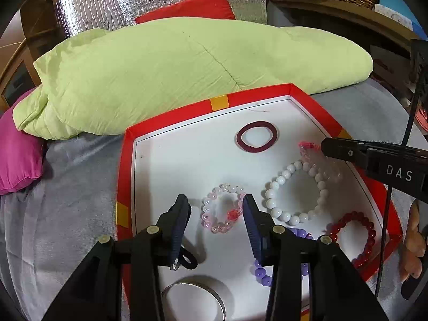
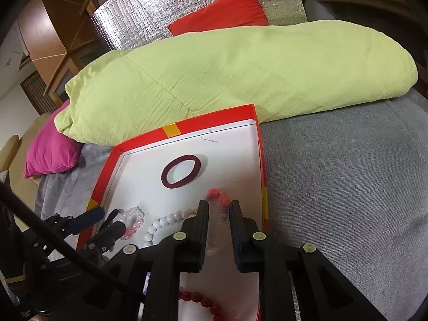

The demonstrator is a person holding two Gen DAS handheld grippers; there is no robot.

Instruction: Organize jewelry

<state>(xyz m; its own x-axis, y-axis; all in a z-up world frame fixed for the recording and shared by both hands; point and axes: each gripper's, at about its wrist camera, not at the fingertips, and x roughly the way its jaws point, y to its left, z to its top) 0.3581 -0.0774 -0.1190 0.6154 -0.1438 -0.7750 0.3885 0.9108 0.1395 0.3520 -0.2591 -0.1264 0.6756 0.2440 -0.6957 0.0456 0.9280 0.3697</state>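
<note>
A: Left gripper [image 1: 216, 206] — jaws apart, the pink bracelet [image 1: 223, 208] lying on the tray [image 1: 128, 165] floor between them, pads not pressing it. Right gripper [image 2: 218, 214] — jaws narrow, closed on the clear bracelet [image 2: 217, 222] with the red tassel, near the tray's right wall.

B: How do we expect these to handle?

A: We judge them light, limp elastic strings of hard, smooth beads. They should sag when lifted and may roll out of a loose pinch. We would grip across the bead strand on one side of the loop, not across the whole ring.

B: What does each view add?

A: The left view shows the full spread — white bracelet [image 1: 297, 190], red bracelet [image 1: 355, 238], purple beads [image 1: 270, 267], a metal bangle [image 1: 195, 302], two hair ties [image 1: 257, 136]. The right view alone shows the clear beads between the right jaws; from the left, that gripper appears only side-on.
</note>
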